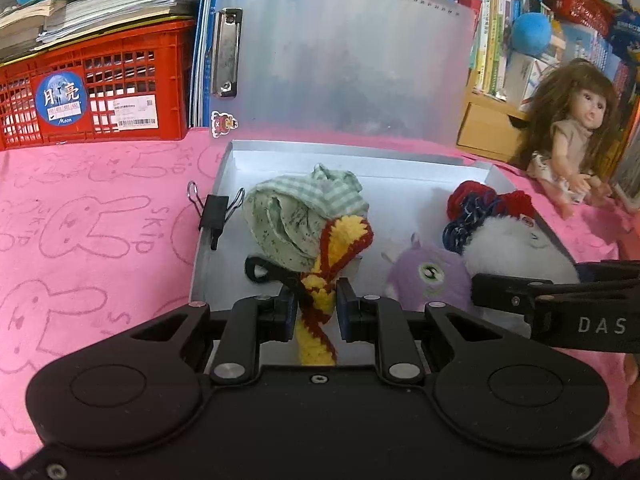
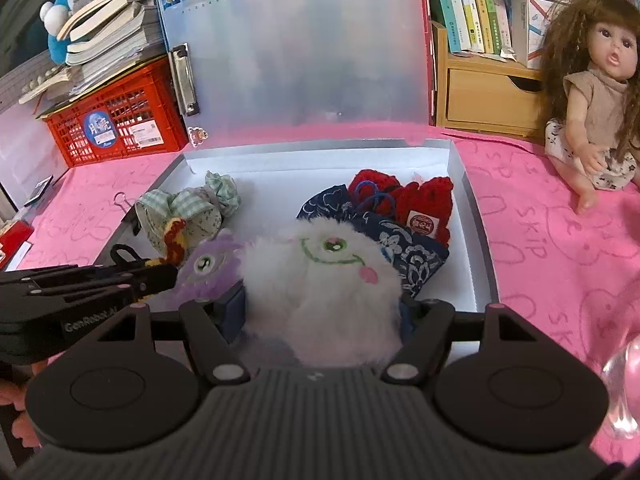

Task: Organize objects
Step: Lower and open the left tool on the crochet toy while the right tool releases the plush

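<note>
My landmark is the open white box point(image 2: 474, 204) lying on the pink tabletop point(image 1: 88, 216), its translucent lid point(image 2: 304, 60) standing upright at the far edge. My left tongs point(image 1: 316, 300) are narrowed onto the yellow-and-red crocheted strap point(image 1: 320, 312), which sits between the pads over the box's near left part; whether both pads press it I cannot tell for sure, though it looks pinched. Just beyond, inside the box, lies the green checked cloth bundle point(image 1: 296, 220). My right tongs point(image 2: 322, 312) are spread fairly wide around the fluffy white plush point(image 2: 324, 276), gripping it over the box's near middle. The purple plush point(image 2: 210, 268) rests just left of it, touching it. Behind the white plush, toward the box's far right corner, lie a blue patterned pouch point(image 2: 412, 248) and a red knitted piece point(image 2: 424, 204). A black binder clip point(image 1: 214, 212) grips the box's left wall. Right of the box sits a doll point(image 2: 600, 92); left of it, a red crate point(image 2: 120, 120).
</note>
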